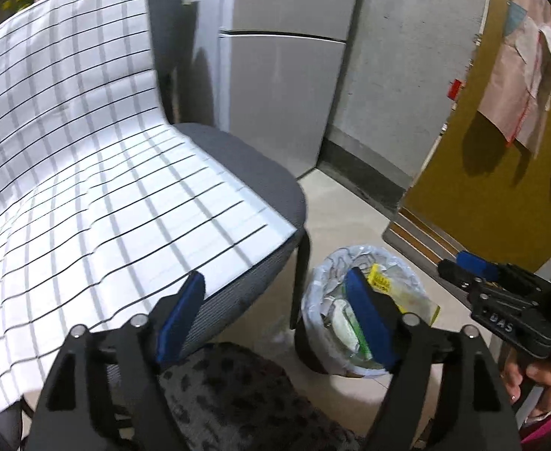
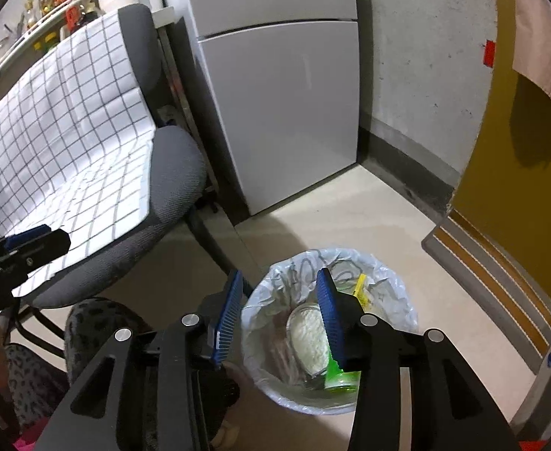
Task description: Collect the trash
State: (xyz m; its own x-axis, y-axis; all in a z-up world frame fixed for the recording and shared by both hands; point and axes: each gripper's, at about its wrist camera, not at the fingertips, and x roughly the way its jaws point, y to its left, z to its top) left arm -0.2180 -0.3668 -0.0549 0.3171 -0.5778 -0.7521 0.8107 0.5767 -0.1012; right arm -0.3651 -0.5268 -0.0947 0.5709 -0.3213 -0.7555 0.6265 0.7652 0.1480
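Note:
A round trash bin [image 2: 403,300] lined with a clear bag stands on the floor by the chair; it also shows in the left wrist view [image 1: 326,282]. Inside lie a white crumpled item [image 2: 309,338], a green container [image 2: 341,377] and a yellow wrapper [image 2: 362,287], which shows in the left wrist view too [image 1: 382,282]. My right gripper [image 2: 277,315] is open and empty, above the bin's left rim. My left gripper [image 1: 275,315] is open and empty, between the chair edge and the bin. The right gripper also shows at the right of the left wrist view [image 1: 463,267].
A grey chair [image 1: 260,173] draped with a white checked cloth [image 1: 87,150] stands left of the bin. A grey fridge [image 2: 286,94] is behind, a mustard door [image 2: 519,188] at the right. My leopard-print legs [image 1: 238,394] are below.

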